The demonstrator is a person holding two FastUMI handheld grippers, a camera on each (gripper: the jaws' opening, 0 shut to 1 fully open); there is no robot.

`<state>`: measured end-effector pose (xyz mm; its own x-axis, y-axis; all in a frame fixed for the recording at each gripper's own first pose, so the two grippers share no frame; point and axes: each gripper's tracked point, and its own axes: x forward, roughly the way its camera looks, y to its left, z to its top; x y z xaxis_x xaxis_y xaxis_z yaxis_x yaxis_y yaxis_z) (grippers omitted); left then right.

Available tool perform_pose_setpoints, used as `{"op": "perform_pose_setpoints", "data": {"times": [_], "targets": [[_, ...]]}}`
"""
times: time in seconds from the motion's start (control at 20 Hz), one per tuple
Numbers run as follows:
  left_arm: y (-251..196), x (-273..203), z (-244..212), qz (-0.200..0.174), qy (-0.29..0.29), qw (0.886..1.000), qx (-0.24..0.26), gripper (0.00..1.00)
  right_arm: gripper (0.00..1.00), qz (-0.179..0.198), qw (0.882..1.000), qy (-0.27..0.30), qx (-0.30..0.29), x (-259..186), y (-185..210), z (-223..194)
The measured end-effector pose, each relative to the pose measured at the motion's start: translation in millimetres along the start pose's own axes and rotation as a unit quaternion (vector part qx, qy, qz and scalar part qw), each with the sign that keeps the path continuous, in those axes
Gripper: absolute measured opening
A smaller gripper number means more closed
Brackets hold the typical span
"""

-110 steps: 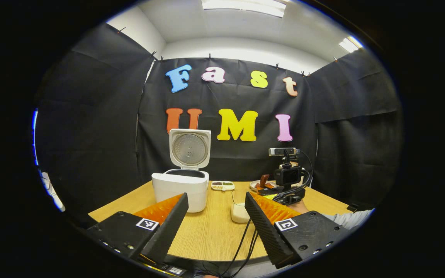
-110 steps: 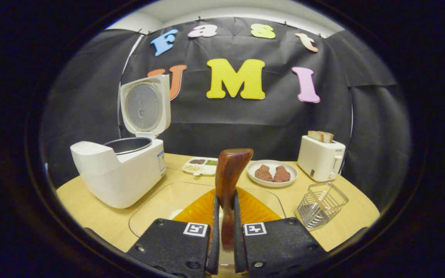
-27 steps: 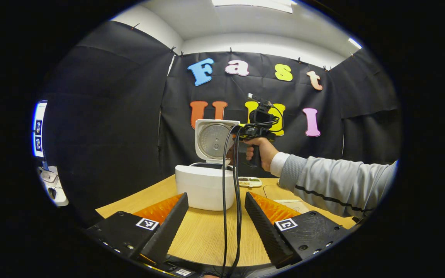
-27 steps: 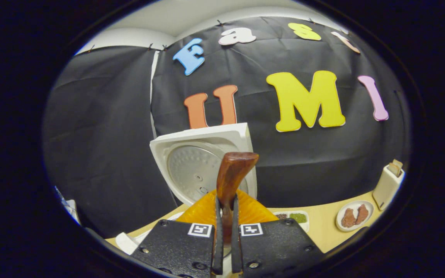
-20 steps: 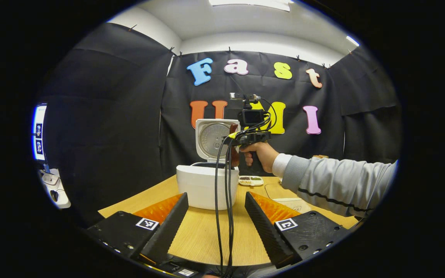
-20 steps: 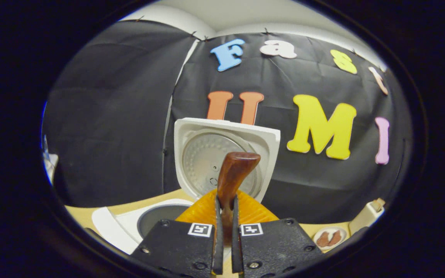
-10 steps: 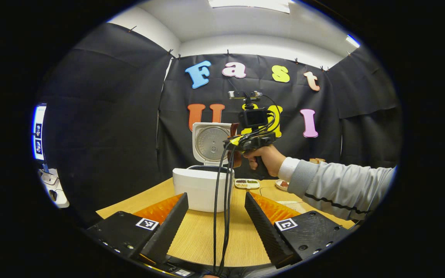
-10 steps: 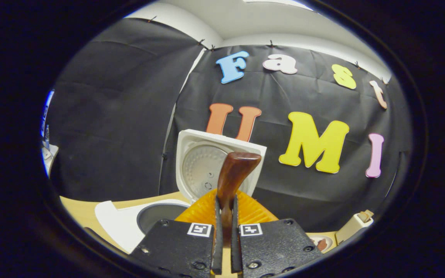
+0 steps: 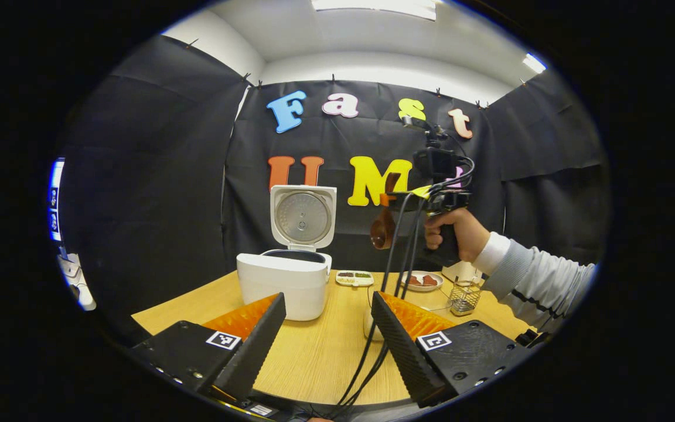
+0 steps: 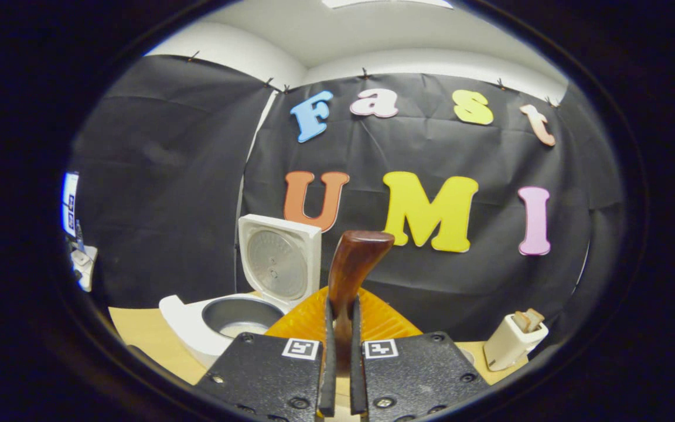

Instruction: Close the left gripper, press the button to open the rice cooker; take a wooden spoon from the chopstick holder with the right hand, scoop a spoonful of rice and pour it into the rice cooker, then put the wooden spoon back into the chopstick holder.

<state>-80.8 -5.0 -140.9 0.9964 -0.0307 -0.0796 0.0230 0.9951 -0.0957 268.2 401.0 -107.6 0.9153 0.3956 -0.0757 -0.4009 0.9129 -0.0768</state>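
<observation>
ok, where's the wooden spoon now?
Clamped in the right claw: the wooden spoon hangs in the air right of the open rice cooker, above the table.

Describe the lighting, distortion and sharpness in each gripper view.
Left gripper view: bright ceiling light panel blown out, round-lens bending bows the light wooden table edge, white rice cooker sharp. Right gripper view: dimmer, the dark brown wooden spoon close to the lens is slightly soft, the white toaster near the rim leans.
</observation>
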Motion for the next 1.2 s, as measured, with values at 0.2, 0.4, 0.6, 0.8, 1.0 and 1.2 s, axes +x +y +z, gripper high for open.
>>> {"op": "perform_pose_setpoints", "data": {"times": [0.2, 0.4, 0.6, 0.8, 1.0, 1.2], "targets": [[-5, 8, 1, 0.02, 0.007, 1.0, 0.014, 0.94, 0.15, -0.02, 0.998, -0.004, 0.055, -11, -7, -2], [-24, 27, 15, 0.007, 0.003, 1.0, 0.016, 0.94, 0.16, -0.066, 0.995, -0.012, 0.074, -21, -25, -3], [-17, 51, 25, 0.024, -0.007, 0.999, 0.032, 0.94, 0.16, -0.109, 0.991, -0.014, 0.079, -29, -44, -7], [-19, 79, 31, 0.008, -0.009, 1.0, 0.026, 0.94, 0.16, -0.143, 0.985, 0.0, 0.101, -41, -53, -18], [-6, 103, 32, 0.024, -0.015, 0.999, 0.045, 0.94, 0.17, -0.2, 0.973, 0.014, 0.115, -54, -70, -29], [-4, 124, 31, 0.012, -0.015, 0.999, 0.033, 0.95, 0.17, -0.217, 0.964, 0.015, 0.151, -51, -68, -39]]}}
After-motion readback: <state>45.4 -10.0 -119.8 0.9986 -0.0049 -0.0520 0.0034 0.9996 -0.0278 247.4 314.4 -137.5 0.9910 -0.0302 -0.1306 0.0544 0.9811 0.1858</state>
